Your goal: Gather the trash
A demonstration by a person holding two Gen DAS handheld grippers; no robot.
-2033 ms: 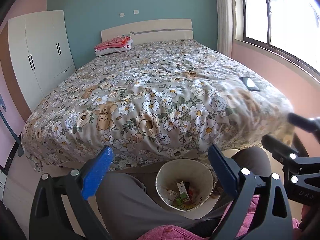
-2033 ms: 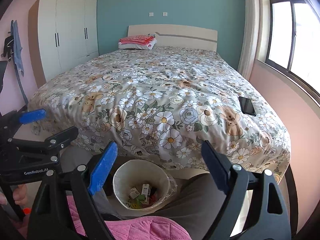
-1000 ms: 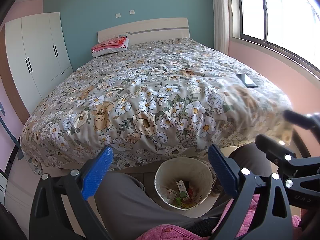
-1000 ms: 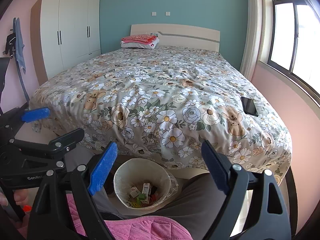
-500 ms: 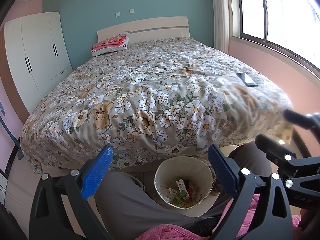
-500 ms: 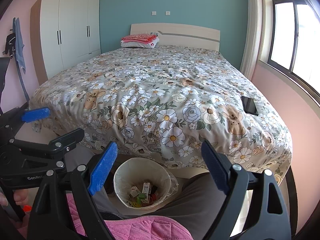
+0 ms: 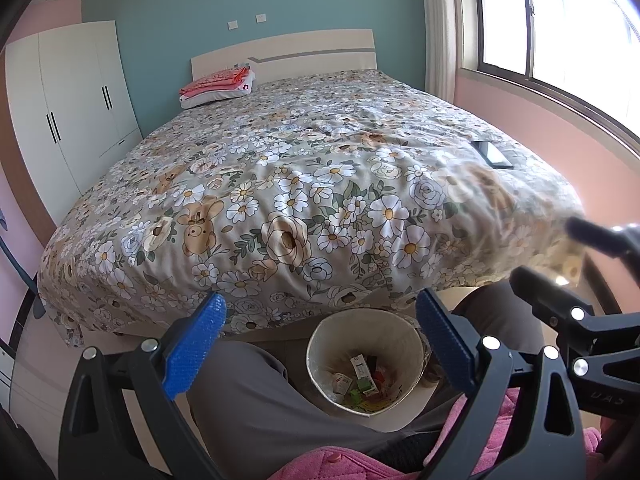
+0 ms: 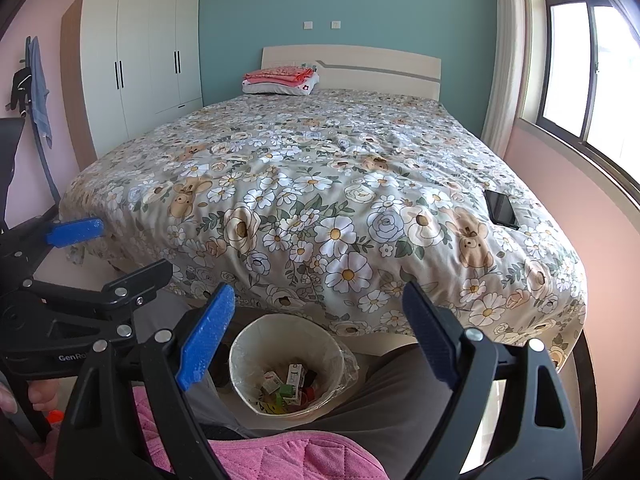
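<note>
Both grippers, left (image 7: 320,344) and right (image 8: 316,336), gape wide and empty above the bin (image 8: 244,360). Only the right view shows a hand (image 8: 24,394) left of the bin.

My right claw (image 8: 318,340) gapes wide with nothing between its blue pads (image 8: 206,336). Below it a white bin (image 8: 256,364) stands on the floor between grey-trousered legs (image 8: 400,400), small cartons (image 8: 290,386) lying inside. My left claw (image 8: 120,256) shows at the left edge. A phone (image 8: 501,208) lies on the flowered bed (image 8: 320,184).
</note>
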